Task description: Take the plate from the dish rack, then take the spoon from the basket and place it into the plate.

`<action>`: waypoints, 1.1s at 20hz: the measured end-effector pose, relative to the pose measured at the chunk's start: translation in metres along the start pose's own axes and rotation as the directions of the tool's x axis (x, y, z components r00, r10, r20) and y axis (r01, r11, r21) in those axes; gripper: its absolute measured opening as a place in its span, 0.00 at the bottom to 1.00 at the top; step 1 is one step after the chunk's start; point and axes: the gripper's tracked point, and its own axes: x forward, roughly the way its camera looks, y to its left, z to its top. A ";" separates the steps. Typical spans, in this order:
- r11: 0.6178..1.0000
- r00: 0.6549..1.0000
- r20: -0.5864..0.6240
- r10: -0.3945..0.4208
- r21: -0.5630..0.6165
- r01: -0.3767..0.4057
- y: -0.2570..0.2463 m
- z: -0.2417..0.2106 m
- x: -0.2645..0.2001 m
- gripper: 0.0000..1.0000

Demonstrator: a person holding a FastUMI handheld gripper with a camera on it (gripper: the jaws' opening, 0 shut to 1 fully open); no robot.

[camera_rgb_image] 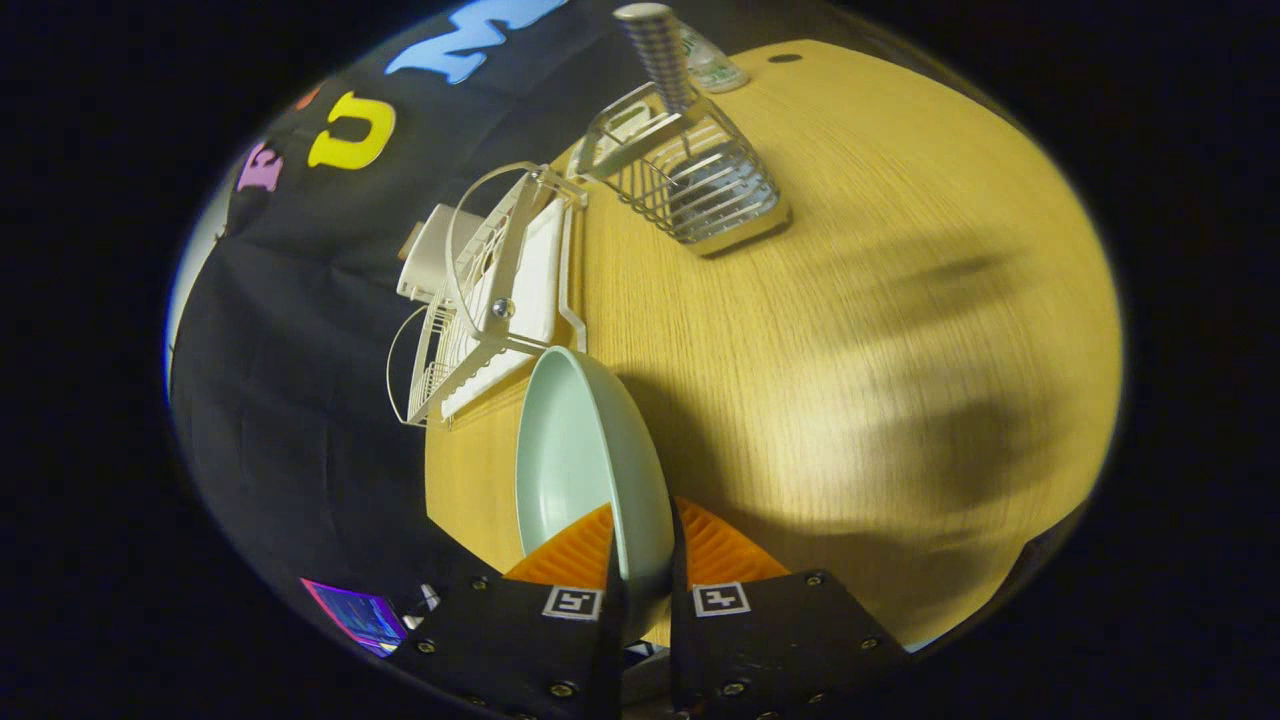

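Note:
A pale green plate stands on edge between my fingers, lifted above the wooden table. My gripper is shut on the plate's rim, one finger on each face. Beyond the plate sits the white wire dish rack with its drip tray, holding no dishes. Farther off stands a metal wire basket with a spoon upright in it, its ribbed handle sticking out above the rim.
A clear bottle stands behind the basket near the table's far edge. A white box lies behind the dish rack against the black cloth wall. A lit screen shows beside my fingers.

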 end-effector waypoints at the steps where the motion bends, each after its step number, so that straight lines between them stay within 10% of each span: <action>1: 0.996 0.998 0.030 -0.058 -0.070 0.060 -0.008 0.008 -0.006 0.21; 6: 0.957 0.965 0.245 -0.089 -0.246 0.150 0.002 0.046 -0.046 0.63; 16: 0.887 0.742 0.670 -0.039 -0.318 0.334 0.023 0.145 -0.168 0.63; 22: 0.840 0.660 0.752 0.000 -0.358 0.408 0.011 0.171 -0.161 0.63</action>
